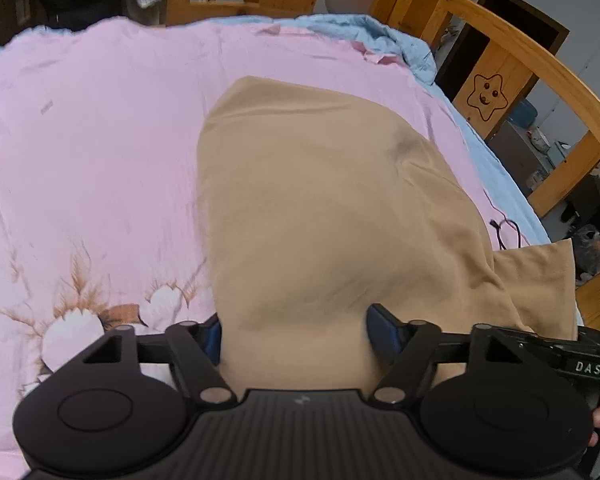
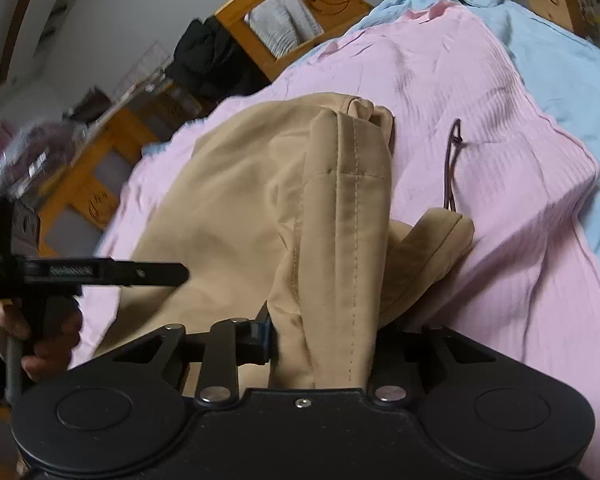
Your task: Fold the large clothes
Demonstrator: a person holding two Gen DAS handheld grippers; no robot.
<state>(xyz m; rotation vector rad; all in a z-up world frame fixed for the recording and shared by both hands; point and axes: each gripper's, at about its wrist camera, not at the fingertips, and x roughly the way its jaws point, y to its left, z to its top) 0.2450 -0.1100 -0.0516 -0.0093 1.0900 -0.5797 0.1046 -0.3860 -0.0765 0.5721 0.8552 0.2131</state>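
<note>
Your two grippers work a tan garment [image 1: 320, 208] spread over a pink bedsheet [image 1: 100, 152] printed with pale flowers, on a bed with a wooden frame [image 1: 512, 56] carved with a star and moons. In the left wrist view, your left gripper [image 1: 296, 336] has its blue-padded fingers [image 1: 384, 332] standing wide on either side of a broad fold of the tan cloth, which passes between them toward the camera; the pads sit against the fabric's edges, but whether they pinch it cannot be told from this angle. The cloth lies mostly smooth ahead, bulging slightly at its middle, with a flap [image 1: 540, 280] hanging off to the right near a thin dark cord [image 1: 508, 232]. A light blue sheet [image 1: 380, 36] shows beneath the pink one along the far and right edges. In the right wrist view, your right gripper [image 2: 328, 344] is clamped onto a bunched, stitched hem of the same garment [image 2: 220, 220], the folded seam rising upright from between the jaws; the right finger is hidden behind the fabric. A smaller tan flap [image 2: 440, 240] droops to the right beside the dark cord [image 2: 454, 160]. At far left, your left hand [image 2: 36, 336] grips the handle of the other tool, blurred. Dark clothing [image 2: 208, 52] drapes over the bed rail behind.
</note>
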